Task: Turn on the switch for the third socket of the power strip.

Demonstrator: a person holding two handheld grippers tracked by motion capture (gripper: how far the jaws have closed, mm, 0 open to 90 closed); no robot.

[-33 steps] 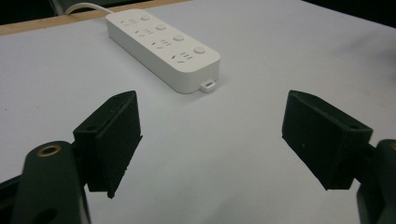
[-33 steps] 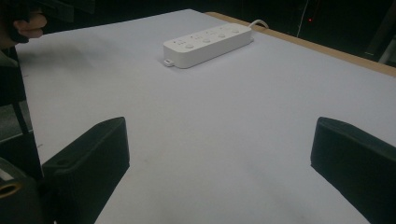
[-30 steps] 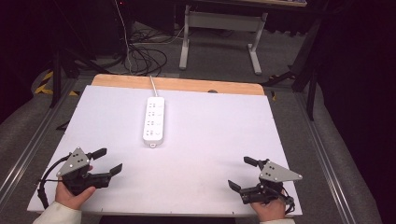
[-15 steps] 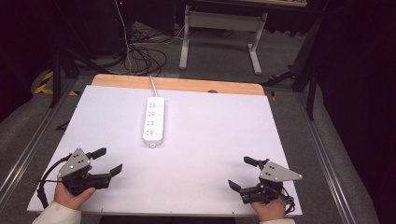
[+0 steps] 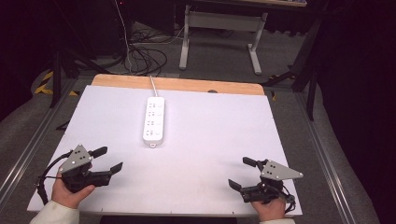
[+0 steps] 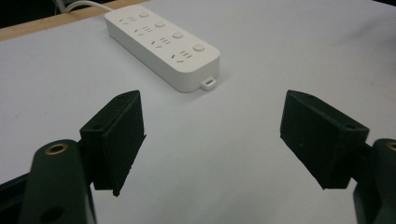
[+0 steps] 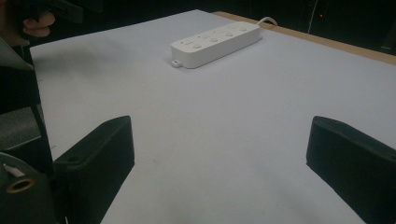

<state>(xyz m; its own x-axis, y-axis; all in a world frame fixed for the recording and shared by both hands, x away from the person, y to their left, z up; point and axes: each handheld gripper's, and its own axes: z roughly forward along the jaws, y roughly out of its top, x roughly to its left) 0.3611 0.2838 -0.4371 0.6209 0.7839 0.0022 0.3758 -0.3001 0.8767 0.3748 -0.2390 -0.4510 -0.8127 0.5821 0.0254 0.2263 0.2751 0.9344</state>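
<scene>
Power strip (image 5: 154, 122) white, no readable markings; left gripper (image 5: 108, 159), right gripper (image 5: 242, 172) jaws released.

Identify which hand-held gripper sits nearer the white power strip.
The left hand-held gripper: a shorter stretch of bare table separates it from the power strip than separates the right hand-held gripper.

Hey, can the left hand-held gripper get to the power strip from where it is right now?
Probably yes. The left hand-held gripper is open, and bare table lies between it and the power strip.
</scene>
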